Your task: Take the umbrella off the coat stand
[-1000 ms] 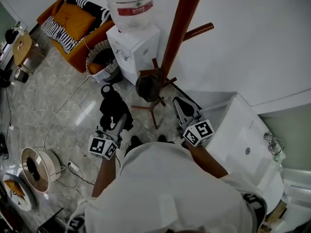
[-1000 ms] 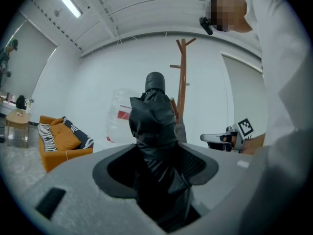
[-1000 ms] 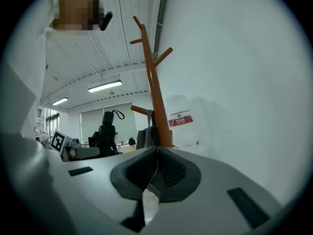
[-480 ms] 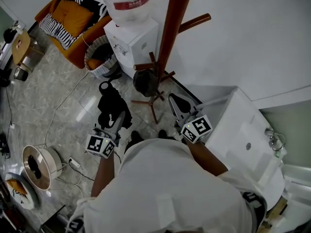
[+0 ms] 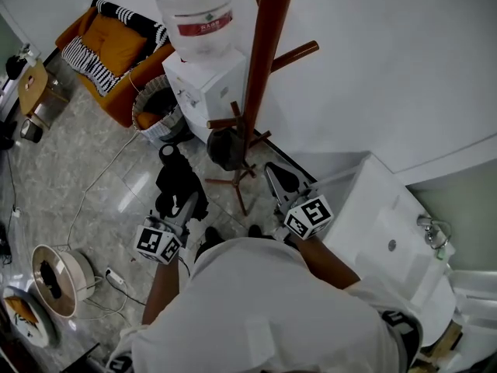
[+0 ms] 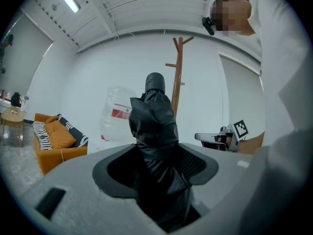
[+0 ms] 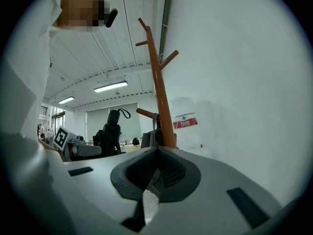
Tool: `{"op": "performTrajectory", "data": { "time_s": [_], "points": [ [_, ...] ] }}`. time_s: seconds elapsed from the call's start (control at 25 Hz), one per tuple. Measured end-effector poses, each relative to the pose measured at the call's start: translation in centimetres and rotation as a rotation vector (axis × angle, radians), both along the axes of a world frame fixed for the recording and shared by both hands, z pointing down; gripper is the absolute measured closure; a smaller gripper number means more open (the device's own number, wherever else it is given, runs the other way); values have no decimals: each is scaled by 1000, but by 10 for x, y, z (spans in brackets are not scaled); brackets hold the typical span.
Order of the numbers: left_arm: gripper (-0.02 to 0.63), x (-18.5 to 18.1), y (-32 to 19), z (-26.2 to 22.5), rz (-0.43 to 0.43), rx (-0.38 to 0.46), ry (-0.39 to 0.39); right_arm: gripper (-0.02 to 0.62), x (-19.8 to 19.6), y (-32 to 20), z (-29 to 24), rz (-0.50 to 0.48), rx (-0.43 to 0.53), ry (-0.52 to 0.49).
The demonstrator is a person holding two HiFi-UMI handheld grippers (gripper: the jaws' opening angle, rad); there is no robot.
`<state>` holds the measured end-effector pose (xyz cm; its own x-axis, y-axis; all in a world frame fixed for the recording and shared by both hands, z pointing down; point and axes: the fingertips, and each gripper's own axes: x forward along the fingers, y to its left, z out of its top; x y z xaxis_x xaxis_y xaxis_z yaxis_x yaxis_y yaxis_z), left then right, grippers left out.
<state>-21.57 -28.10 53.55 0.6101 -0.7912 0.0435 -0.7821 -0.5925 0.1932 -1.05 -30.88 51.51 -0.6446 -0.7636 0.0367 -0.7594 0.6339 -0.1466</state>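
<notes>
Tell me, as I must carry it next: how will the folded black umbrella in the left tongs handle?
The umbrella is probably soft outside: its fabric creases where the left tongs pinch it. It juts unsupported past them, so likely stiff inside. Its glossy cloth may slip.

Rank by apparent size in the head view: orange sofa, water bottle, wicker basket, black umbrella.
1. orange sofa
2. water bottle: cut off at the frame top and likely nearer the camera, so its rank against the sofa is unsure
3. wicker basket and black umbrella: look alike, not ranked
</notes>
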Motion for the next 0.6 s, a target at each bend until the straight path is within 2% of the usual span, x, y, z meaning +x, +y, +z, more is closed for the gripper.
{"op": "performTrajectory", "data": {
  "time_s": [0.32, 0.6],
  "points": [
    [336, -5, 1, -14, -11, 15, 4, 581, 3, 3, -10, 2, 10, 2],
    [336, -6, 9, -8, -5, -11, 4, 581, 4, 12, -5, -4, -9, 8]
  ]
}}
